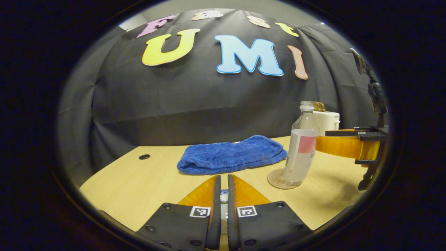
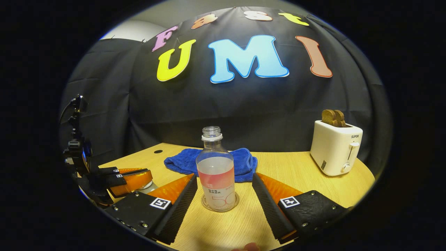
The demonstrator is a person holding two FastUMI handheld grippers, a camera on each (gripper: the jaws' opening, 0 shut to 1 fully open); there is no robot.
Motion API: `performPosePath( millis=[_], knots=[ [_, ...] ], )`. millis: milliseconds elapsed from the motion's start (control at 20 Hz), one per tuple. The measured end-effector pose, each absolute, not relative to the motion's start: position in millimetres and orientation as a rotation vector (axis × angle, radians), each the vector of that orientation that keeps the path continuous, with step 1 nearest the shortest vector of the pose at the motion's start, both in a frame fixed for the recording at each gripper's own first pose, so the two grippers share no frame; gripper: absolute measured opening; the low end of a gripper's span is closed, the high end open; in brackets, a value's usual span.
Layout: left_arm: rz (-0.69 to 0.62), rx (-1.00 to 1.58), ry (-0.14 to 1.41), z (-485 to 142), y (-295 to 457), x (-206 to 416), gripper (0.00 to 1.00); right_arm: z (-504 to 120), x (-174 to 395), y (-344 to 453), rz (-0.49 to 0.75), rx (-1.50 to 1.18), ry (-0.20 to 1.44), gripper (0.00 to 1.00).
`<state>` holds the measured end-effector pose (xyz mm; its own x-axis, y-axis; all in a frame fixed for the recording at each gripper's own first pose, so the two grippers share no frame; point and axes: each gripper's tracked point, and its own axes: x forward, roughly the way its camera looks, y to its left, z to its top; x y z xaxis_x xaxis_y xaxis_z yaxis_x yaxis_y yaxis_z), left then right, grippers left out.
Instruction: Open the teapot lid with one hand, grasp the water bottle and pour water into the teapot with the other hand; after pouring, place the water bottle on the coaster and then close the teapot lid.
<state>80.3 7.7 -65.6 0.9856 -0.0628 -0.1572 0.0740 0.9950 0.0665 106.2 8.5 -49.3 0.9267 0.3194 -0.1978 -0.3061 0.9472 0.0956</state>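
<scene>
Water bottle [image 2: 216, 170], uncapped, upright on coaster [image 2: 205, 202]; right claw [image 2: 224, 190] released astride it. Left claw [image 1: 224, 195] clenched on a small knob. Toaster [image 2: 335, 148] marked "SUPOR".

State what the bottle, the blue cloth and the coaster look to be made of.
Bottle: clear, glossy plastic, probably; the liquid shows through it.
Blue cloth: soft terry or microfibre, with a fuzzy matte pile and rounded folds.
Coaster: a thin, pale, matte disc, perhaps wood or cork; the pictures leave that open.

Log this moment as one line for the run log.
water bottle upright on coaster | right gripper open around it | left gripper shut on small knob
</scene>
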Motion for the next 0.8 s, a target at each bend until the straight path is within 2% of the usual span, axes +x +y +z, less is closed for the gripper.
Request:
performPosePath(
  millis=[150,250,300,500,800],
  knots=[
    [-0.078,0.033,0.155,-63,7,79,0.19,-49,106,8,0.320,0.065,0.215,0.98],
    [-0.076,0.020,0.158,-64,7,74,0.51,-50,104,9,0.318,0.062,0.217,0.98],
    [-0.073,0.016,0.155,-61,9,72,0.57,-50,102,9,0.314,0.062,0.216,0.98],
    [-0.087,0.001,0.134,-45,6,58,0.48,-46,93,10,0.297,0.062,0.202,0.98],
    [-0.109,-0.005,0.076,-13,-1,13,0.48,-23,61,9,0.212,0.046,0.147,0.98]
  ],
)
